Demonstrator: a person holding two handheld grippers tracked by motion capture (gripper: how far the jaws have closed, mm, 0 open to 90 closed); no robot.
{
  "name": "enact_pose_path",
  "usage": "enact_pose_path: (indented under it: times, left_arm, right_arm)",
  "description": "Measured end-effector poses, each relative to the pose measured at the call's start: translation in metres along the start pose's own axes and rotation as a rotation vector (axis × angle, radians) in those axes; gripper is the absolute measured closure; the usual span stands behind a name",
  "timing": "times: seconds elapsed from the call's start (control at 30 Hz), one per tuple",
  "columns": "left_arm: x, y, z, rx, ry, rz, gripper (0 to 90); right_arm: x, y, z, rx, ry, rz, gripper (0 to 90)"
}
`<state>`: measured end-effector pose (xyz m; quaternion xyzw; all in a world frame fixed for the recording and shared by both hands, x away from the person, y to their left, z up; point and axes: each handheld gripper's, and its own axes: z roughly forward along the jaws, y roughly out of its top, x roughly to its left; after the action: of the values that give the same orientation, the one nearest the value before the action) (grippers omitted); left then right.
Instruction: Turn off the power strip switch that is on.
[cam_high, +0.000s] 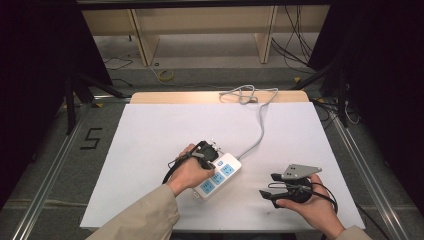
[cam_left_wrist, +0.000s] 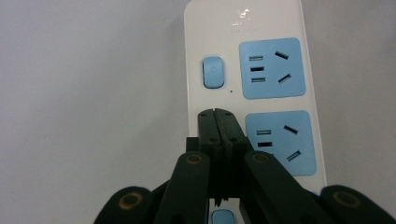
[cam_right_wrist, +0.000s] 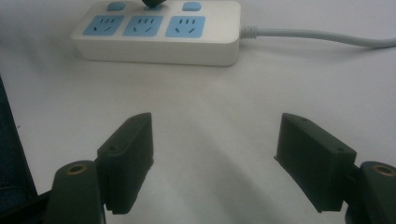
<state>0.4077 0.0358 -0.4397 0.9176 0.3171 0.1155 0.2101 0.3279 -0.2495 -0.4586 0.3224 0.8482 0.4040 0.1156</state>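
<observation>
Left gripper view: left gripper (cam_left_wrist: 218, 112), jaws together, tips on the power strip (cam_left_wrist: 243, 70) beside a blue switch. Strip lies mid-tabletop (cam_high: 150, 130). Right gripper (cam_right_wrist: 215, 154) nearby, jaws apart, empty.

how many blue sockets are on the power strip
3, in a row along the power strip: one at the far end from the cord, one in the middle, one nearest the cord. The left tool presses by the middle one.

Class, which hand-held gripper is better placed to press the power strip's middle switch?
Left: the left hand-held gripper, jaws shut, sits over the power strip at that switch; the right hand-held gripper is open and apart from it.
</observation>
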Motion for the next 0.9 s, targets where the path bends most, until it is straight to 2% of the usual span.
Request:
enact_pose_path:
  times: [0.47, 0.57, 0.67, 0.77, 0.9]
  left_arm:
    - [0.0009, -0.0002, -0.0001, -0.003, -0.001, -0.004, 90.0]
    - [0.0017, 0.0001, -0.0023, -0.028, 0.008, -0.018, 90.0]
    - [0.0034, -0.0007, -0.0027, -0.017, 0.005, -0.015, 90.0]
    - [0.0035, -0.0016, -0.0019, -0.001, 0.028, 0.006, 90.0]
    - [0.0038, -0.0018, -0.0029, -0.016, 0.011, -0.012, 90.0]
  right_arm:
    - [-0.0001, 0.0001, -0.0004, -0.002, 0.000, -0.001, 27.9]
    - [0.0000, 0.0002, -0.0005, -0.003, 0.000, -0.001, 28.0]
    - [0.0000, 0.0002, -0.0005, -0.003, 0.000, -0.001, 28.0]
    - [-0.0001, 0.0002, -0.0006, -0.004, -0.001, -0.002, 28.0]
    - [-0.0001, 0.0003, -0.0008, -0.005, -0.001, -0.001, 28.0]
